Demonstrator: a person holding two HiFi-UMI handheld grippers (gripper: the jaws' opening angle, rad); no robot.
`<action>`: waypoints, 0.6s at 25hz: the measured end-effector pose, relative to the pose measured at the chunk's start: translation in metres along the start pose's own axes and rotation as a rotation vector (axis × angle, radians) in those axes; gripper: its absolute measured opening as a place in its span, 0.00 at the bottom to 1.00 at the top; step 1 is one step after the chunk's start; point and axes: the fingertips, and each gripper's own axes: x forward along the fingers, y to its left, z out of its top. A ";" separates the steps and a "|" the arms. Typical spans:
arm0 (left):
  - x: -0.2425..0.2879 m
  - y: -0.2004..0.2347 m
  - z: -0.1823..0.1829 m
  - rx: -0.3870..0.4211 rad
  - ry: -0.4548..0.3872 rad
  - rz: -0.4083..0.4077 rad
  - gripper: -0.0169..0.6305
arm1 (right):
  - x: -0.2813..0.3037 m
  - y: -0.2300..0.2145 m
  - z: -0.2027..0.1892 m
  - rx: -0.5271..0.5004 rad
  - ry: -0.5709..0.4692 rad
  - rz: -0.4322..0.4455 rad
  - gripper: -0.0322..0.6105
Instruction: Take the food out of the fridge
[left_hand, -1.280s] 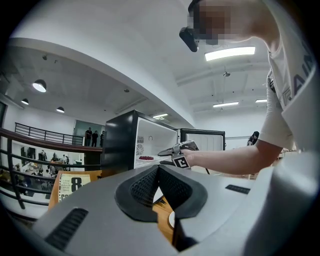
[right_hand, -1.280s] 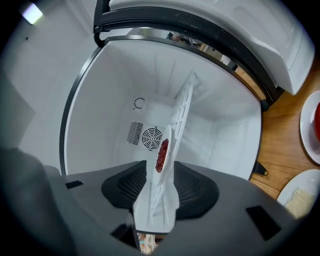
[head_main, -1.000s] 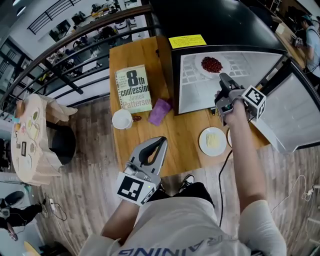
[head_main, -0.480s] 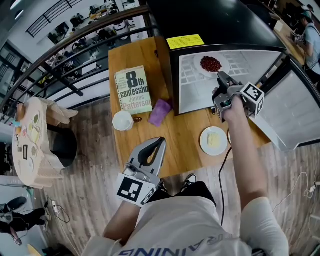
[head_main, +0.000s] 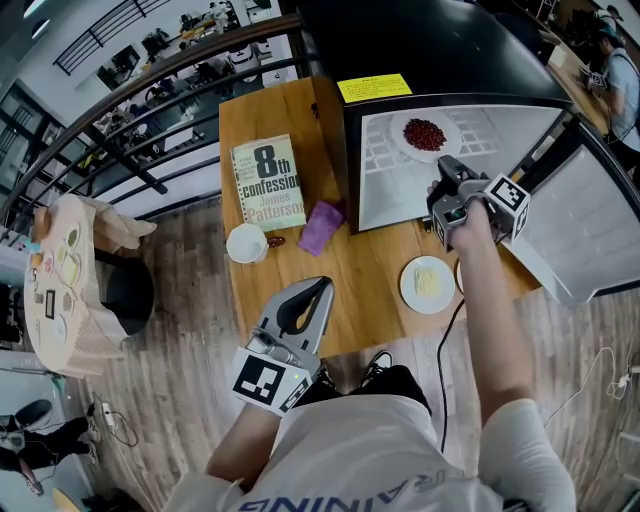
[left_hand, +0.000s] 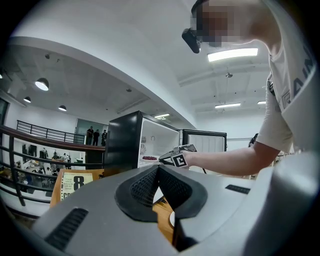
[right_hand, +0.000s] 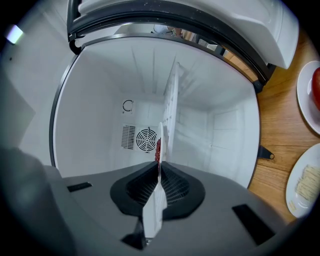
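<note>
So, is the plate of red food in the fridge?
In: the plate of red food sits on the fridge shelf, rim gripped by the right gripper, whose jaws have just closed.

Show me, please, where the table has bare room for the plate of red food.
The table is bare between the purple cloth and the plate of pale slices, and beyond the book. Crowded at the right edge, by that plate.

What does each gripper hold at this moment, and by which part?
The right gripper, whose jaws have just been closing, pinches the near rim of the white plate of red food inside the fridge. The left gripper holds nothing.
</note>
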 end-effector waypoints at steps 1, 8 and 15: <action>0.000 0.000 0.000 -0.001 0.000 0.000 0.04 | -0.002 0.000 -0.001 -0.001 0.000 0.001 0.10; 0.001 -0.005 0.000 -0.002 -0.002 -0.008 0.04 | -0.009 0.005 0.003 -0.017 -0.021 0.031 0.18; 0.001 -0.005 -0.001 -0.004 0.001 -0.010 0.04 | 0.003 0.004 0.005 0.008 -0.007 0.014 0.21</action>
